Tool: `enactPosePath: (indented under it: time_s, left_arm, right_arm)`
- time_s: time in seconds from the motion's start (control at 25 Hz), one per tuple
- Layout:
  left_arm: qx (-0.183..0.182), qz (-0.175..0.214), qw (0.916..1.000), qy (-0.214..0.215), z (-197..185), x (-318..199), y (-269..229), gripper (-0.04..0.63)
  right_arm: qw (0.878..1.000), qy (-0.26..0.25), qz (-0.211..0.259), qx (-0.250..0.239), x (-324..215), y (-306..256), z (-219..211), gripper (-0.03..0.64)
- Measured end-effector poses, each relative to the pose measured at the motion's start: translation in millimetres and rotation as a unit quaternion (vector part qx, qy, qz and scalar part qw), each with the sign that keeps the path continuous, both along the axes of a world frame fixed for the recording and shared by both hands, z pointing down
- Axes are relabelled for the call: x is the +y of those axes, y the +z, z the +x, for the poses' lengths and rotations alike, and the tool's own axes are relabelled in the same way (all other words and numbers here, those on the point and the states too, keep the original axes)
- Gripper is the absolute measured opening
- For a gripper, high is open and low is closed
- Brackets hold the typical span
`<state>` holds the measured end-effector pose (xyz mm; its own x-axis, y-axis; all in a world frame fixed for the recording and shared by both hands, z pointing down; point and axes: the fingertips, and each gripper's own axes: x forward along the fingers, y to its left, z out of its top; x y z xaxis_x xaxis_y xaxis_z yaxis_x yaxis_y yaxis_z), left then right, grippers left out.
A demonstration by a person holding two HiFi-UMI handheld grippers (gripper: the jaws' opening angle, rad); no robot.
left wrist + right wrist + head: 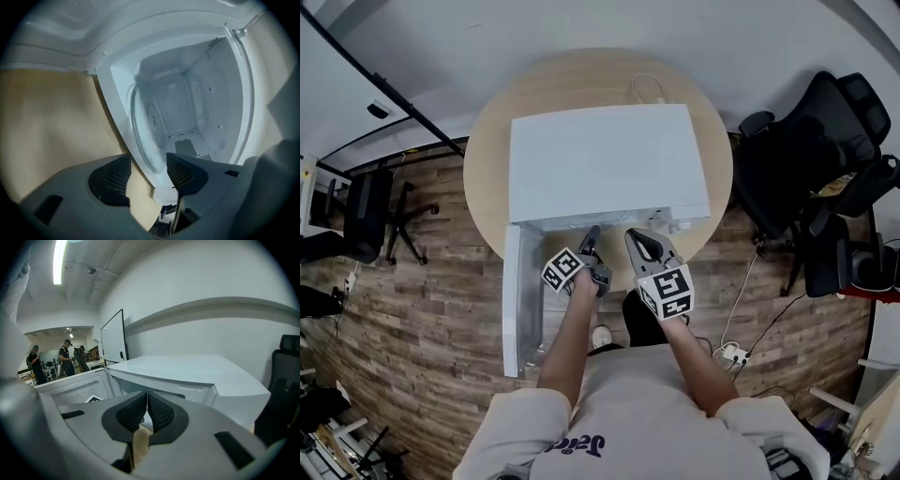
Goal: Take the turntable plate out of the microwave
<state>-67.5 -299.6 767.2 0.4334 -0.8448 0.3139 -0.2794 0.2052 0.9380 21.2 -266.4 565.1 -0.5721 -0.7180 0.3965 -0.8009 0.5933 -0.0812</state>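
The white microwave [605,159] stands on a round wooden table [487,178] with its door [517,300] swung open to the left. In the left gripper view the picture is rolled, and the glass turntable plate [145,126] lies inside the white cavity. My left gripper [149,171] is open at the cavity mouth, with the plate's near rim between its pads [183,174] and no pad pressing on it. In the head view the left gripper [591,236] points into the opening. My right gripper [637,242] [147,411] is shut on nothing, just outside and facing the microwave's top [187,369].
Black office chairs [825,159] stand to the right of the table and another chair [366,216] to the left. A cable [647,89] lies behind the microwave and a power strip [731,354] on the floor. People [65,357] stand far off beside a whiteboard [113,341].
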Motion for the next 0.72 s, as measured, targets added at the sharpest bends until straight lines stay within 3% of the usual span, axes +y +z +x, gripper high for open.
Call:
enactPosePath:
  time_s: [0.48,0.72]
  left_arm:
    - [0.094,-0.053,0.992,-0.065,-6,-19,26,0.227]
    - [0.099,-0.05,0.9916,-0.065,-7,-15,27,0.147]
  right_arm:
    - [1.0,0.019,-0.013,-0.004,-6,9,18,0.018]
    - [0.999,0.023,-0.02,-0.012,-6,14,18,0.018]
